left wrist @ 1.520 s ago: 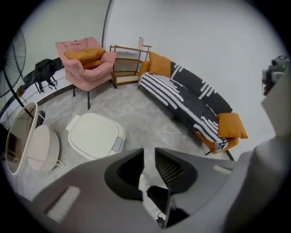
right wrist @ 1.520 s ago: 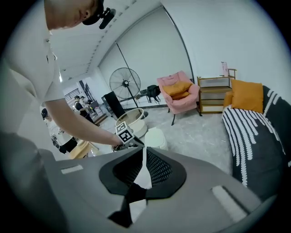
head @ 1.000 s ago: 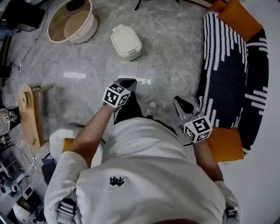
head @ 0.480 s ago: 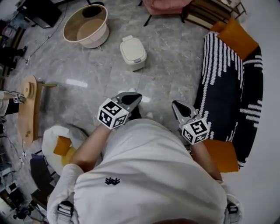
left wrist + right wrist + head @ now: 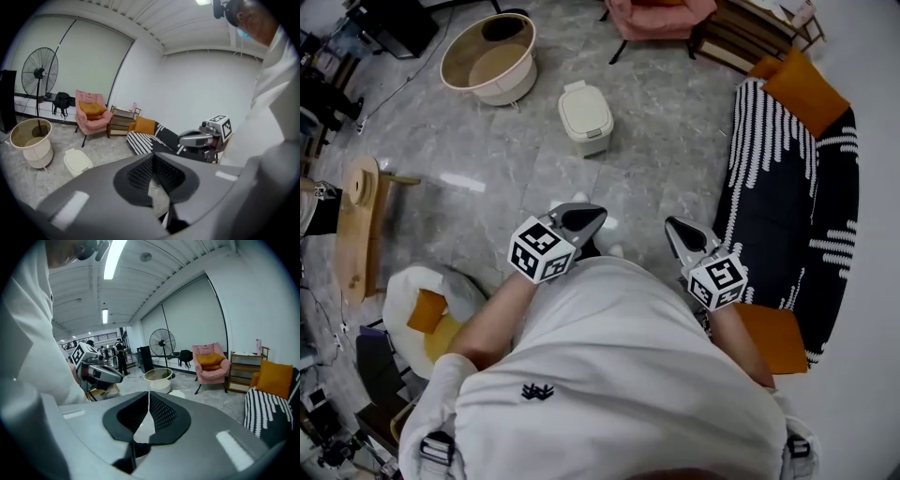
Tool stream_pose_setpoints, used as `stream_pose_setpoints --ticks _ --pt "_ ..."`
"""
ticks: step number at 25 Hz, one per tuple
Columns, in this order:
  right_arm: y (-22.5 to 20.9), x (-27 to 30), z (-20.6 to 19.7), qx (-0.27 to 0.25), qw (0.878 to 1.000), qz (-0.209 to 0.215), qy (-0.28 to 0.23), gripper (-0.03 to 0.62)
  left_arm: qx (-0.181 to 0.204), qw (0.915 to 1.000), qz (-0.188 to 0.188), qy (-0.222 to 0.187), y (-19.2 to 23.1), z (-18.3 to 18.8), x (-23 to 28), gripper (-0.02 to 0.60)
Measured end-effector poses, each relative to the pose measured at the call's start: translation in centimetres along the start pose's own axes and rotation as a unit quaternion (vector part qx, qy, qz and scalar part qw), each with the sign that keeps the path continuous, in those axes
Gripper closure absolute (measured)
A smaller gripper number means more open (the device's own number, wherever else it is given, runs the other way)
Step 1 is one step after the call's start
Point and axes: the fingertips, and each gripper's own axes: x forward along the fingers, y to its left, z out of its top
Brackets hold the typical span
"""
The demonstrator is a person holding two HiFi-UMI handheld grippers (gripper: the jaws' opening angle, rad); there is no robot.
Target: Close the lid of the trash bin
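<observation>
The white trash bin (image 5: 585, 117) stands on the grey marble floor well ahead of me, and its lid lies flat on top. It also shows small in the left gripper view, the bin (image 5: 77, 161) at lower left, and partly behind the jaws in the right gripper view (image 5: 177, 393). My left gripper (image 5: 592, 217) is held up near my waist, far from the bin, jaws shut on nothing. My right gripper (image 5: 674, 227) hangs beside it at the same height, also shut and empty. Each gripper sees the other: right gripper (image 5: 196, 138), left gripper (image 5: 106, 373).
A round beige tub (image 5: 493, 54) sits left of the bin. A pink armchair (image 5: 657, 13) and a low wooden shelf (image 5: 741, 37) stand at the back. A black-and-white striped sofa (image 5: 791, 178) with orange cushions runs along the right. A wooden stand (image 5: 354, 232) is at the left.
Both grippers have come up and closer to my body, the left one more. The floor and bin look farther away and more of the room shows. Both jaws stay shut.
</observation>
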Motion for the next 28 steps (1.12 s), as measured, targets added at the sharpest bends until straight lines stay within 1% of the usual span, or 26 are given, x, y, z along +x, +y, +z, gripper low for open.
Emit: stream_pose_setpoints --ticks 4,15,28 --pt "0.2 -0.6 0.1 -0.003 1.000 -0.003 -0.004 0.583 0.003 1.0000 0.003 0.008 -0.4 -0.2 0.3 0.525" --pt "0.1 -1.5 0.0 -0.005 1.000 -0.007 -0.011 0.589 0.015 0.9998 -0.002 0.013 -1.2 -0.1 0.6 0.525" --pt "-0.9 -1.9 -0.9 0.003 1.000 -0.003 -0.002 0.591 0.009 0.9996 -0.001 0.026 -1.8 -0.4 1.7 0.525"
